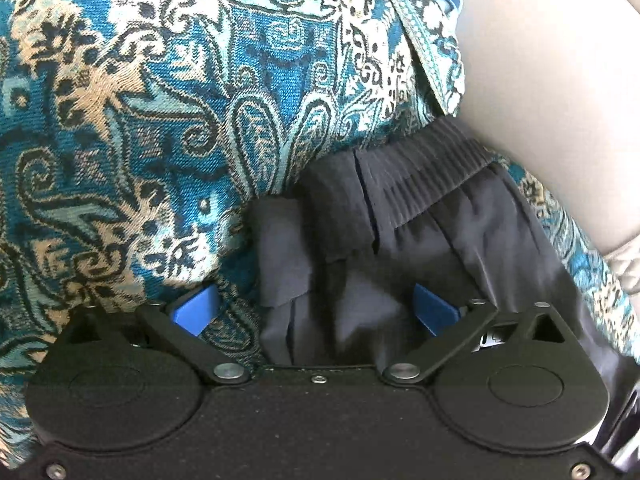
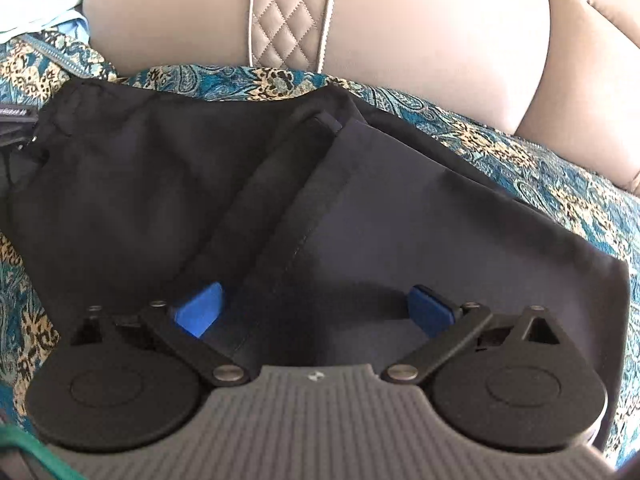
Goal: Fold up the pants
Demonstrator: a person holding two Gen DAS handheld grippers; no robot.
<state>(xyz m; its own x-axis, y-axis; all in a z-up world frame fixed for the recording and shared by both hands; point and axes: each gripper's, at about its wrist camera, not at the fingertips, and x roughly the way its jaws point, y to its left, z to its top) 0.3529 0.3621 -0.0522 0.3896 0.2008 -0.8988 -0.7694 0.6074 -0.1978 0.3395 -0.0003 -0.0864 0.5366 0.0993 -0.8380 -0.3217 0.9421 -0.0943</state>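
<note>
While the dark pants [image 2: 360,216] lie folded in layers on a teal paisley cover [image 2: 560,184], both handheld grippers hang low over the cloth with their blue-padded jaws spread wide and nothing between them.

In the right wrist view, the right gripper [image 2: 316,312] sits directly above the pants, the garment filling the gap between its fingers [image 2: 200,312] and running on ahead of them. A stitched hem edge [image 2: 296,216] slants from just beside the left-hand pad up and away toward the middle of the garment, where an upper fold ends. Beyond the pants, the patterned cover meets a beige leather sofa back [image 2: 420,40] with a quilted strip [image 2: 290,12]. A green cable [image 2: 28,448] shows at the lower left corner.

In the left wrist view, the left gripper [image 1: 316,312] straddles the garment's edge: the ribbed elastic waistband [image 1: 432,168] lies ahead of it and to the right, with bunched dark fabric [image 1: 340,280] reaching back between the pads. The left-hand fingertip [image 1: 196,312] is over the bare paisley cover [image 1: 140,120], while the right-hand one is over the pants [image 1: 500,232]. Whether either pad touches the cloth cannot be told. The pale sofa back [image 1: 540,60] rises at the upper right.
</note>
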